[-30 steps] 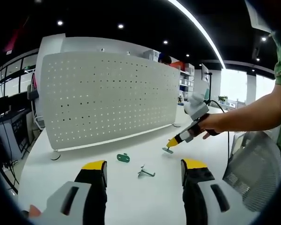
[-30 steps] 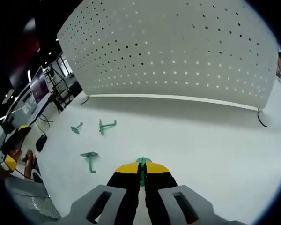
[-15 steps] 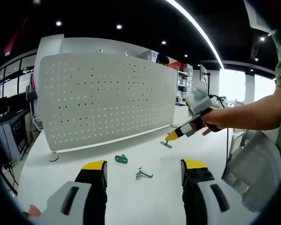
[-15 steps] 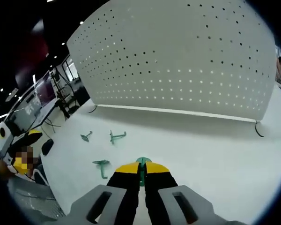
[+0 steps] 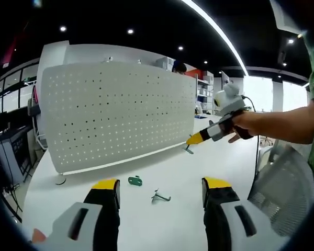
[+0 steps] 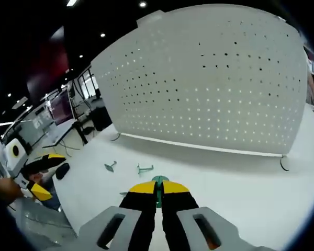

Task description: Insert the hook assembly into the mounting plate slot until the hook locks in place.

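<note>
The right tongs (image 6: 157,189) are clamped tight on a green hook (image 6: 158,181), whose small head pokes up between the yellow tips at the bottom centre of the right gripper view. From the left gripper view the same right tongs (image 5: 192,140) sit at right of centre, lifted clear of the white counter (image 5: 146,214), the hook (image 5: 188,150) dangling just under the tip.

The perforated mounting plate (image 6: 214,89) stands upright, straight ahead of the right tongs in the upper half of that frame, apart from the hook. The hook's shank runs along the tongs, pointing at the plate, so I judge the move ahead is a forward push into a hole.

The left tongs (image 5: 159,191) are wide open and empty, low in the frame. Spare hooks (image 5: 135,181) (image 5: 159,197) lie on the counter just beyond them.
</note>
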Tool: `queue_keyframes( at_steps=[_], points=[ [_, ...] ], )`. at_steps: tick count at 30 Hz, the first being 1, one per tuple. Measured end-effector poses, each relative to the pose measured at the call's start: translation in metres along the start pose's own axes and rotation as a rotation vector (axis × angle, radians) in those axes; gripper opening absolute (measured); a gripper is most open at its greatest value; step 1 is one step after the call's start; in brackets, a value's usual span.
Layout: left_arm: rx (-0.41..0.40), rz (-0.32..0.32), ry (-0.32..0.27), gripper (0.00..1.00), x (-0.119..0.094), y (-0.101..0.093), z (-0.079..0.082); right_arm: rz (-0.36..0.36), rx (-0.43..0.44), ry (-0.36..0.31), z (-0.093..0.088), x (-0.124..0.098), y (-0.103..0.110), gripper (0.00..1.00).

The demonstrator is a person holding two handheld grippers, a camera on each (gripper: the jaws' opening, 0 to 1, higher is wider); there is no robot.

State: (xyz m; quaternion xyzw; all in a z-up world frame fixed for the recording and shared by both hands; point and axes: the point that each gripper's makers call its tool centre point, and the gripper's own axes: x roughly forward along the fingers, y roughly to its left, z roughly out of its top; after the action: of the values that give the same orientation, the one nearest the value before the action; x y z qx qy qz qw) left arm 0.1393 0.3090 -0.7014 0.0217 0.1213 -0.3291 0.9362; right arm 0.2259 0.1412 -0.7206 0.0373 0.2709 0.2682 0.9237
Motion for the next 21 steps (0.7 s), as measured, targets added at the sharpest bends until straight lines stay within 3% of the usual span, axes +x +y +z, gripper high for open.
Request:
queue_keyframes(
  at_steps=[21],
  points=[
    [0.065,-0.048,-0.088,0.64,0.022,-0.011,0.055,0.065,-0.065,-0.168,0.059,-0.038,0.044,0.01]
  ],
)
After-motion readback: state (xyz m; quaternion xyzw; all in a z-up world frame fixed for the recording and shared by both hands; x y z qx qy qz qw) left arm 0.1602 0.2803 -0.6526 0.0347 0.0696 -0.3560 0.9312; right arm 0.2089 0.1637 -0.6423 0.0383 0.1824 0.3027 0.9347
